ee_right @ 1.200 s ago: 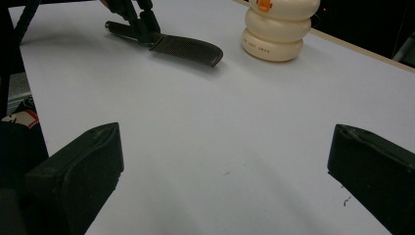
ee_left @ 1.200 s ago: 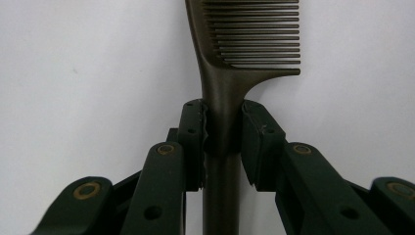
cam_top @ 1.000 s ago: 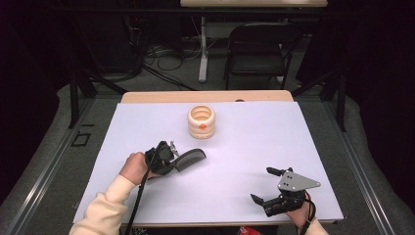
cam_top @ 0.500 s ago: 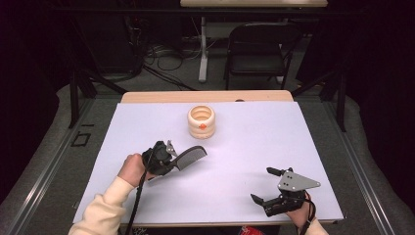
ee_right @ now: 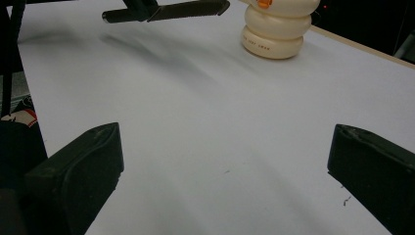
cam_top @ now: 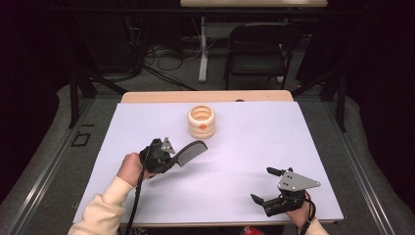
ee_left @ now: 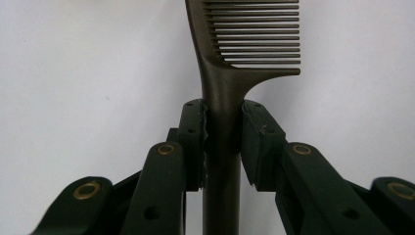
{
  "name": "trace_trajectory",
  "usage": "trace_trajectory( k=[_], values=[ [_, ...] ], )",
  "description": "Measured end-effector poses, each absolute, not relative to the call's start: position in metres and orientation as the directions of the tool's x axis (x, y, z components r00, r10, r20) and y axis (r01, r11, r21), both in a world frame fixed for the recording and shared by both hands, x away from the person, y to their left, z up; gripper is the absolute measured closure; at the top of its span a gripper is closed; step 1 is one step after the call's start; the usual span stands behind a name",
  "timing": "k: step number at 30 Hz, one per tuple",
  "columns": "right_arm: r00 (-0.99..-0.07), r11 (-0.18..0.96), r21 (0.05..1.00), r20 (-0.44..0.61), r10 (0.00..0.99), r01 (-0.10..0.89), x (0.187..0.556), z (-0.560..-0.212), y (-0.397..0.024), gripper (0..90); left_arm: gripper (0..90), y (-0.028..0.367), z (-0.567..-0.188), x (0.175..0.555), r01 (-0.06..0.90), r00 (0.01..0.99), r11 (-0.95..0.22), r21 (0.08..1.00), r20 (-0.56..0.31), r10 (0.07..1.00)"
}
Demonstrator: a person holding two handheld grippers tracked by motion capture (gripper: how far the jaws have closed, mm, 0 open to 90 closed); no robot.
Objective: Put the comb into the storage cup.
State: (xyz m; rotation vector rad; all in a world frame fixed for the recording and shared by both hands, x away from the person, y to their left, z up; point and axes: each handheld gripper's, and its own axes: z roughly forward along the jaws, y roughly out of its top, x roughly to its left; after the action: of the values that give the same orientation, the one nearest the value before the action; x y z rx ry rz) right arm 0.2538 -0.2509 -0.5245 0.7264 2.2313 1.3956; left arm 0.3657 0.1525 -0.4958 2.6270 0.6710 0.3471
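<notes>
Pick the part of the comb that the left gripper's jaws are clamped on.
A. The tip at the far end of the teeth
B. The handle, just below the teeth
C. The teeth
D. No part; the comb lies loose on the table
B: in the left gripper view the left gripper presses both pads on the handle of the comb, with the teeth starting just beyond the jaws.

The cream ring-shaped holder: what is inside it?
In the high view the cream holder shows an open top with stepped inner rings and nothing sticking out. Its bottom is hidden by its own wall, so small contents cannot be excluded.
</notes>
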Motion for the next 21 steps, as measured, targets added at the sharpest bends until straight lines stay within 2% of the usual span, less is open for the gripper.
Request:
trace_trajectory(
  k=[21],
  values=[
    [-0.782,0.365,0.907,-0.068,0.620,0.210,0.2537,-0.5243,-0.2514,0.0,72.3,0.1554,-0.4930,0.3653,0.397,0.838,-0.752,0.526,0.127,0.531]
  ],
)
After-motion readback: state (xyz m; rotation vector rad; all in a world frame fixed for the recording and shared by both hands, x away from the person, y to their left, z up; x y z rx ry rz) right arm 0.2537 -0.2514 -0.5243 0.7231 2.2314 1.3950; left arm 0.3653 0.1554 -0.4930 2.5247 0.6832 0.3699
